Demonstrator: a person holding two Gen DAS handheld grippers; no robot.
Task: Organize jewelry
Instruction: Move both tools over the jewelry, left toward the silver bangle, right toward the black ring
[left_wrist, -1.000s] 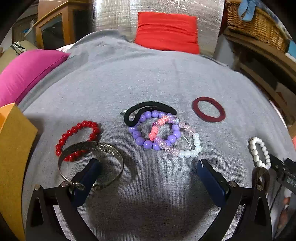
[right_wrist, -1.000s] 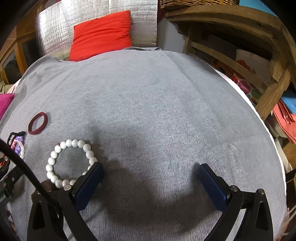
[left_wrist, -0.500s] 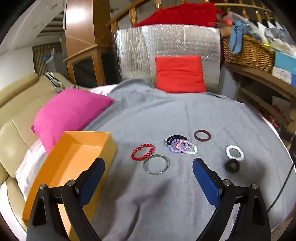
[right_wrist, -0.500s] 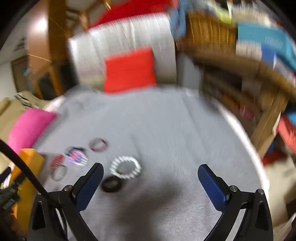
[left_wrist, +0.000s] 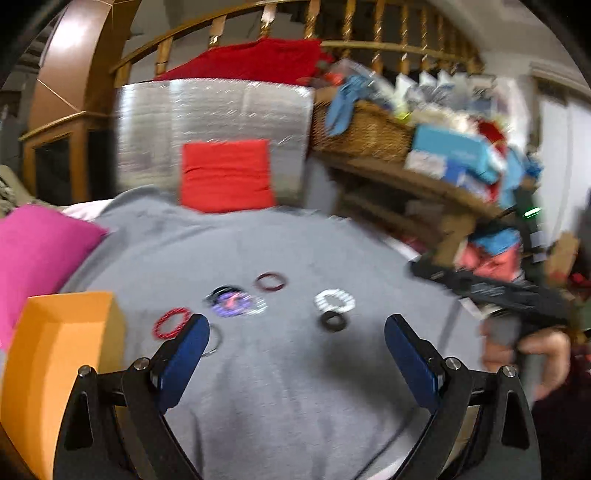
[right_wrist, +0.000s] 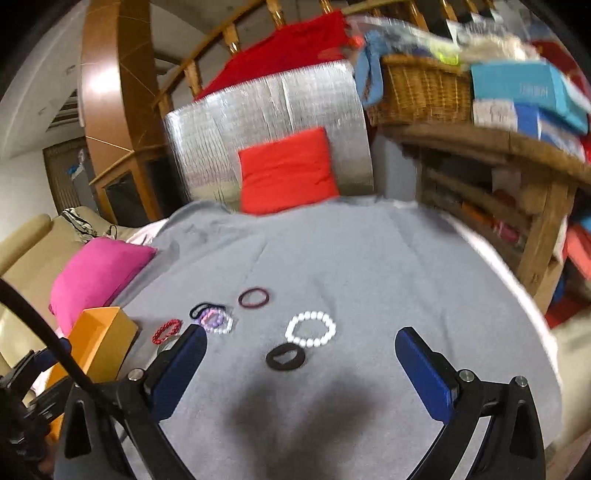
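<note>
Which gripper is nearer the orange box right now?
Left. The orange box sits just outside the left gripper, beside its left finger. The right gripper is further off, over the grey cloth near the black ring, with the box well to its left.

Your grey cloth (right_wrist: 369, 266) over the tabletop: matt, soft knit. White bead bracelet (right_wrist: 311, 329): glossy, smooth. Black hair tie (right_wrist: 285, 357): matt fabric. Orange box (right_wrist: 105, 338): matt card, approx. Basket (right_wrist: 417, 90): rough woven wicker. Your fingers (right_wrist: 183, 365): blue pads, matt, w/ black plastic arms.
</note>
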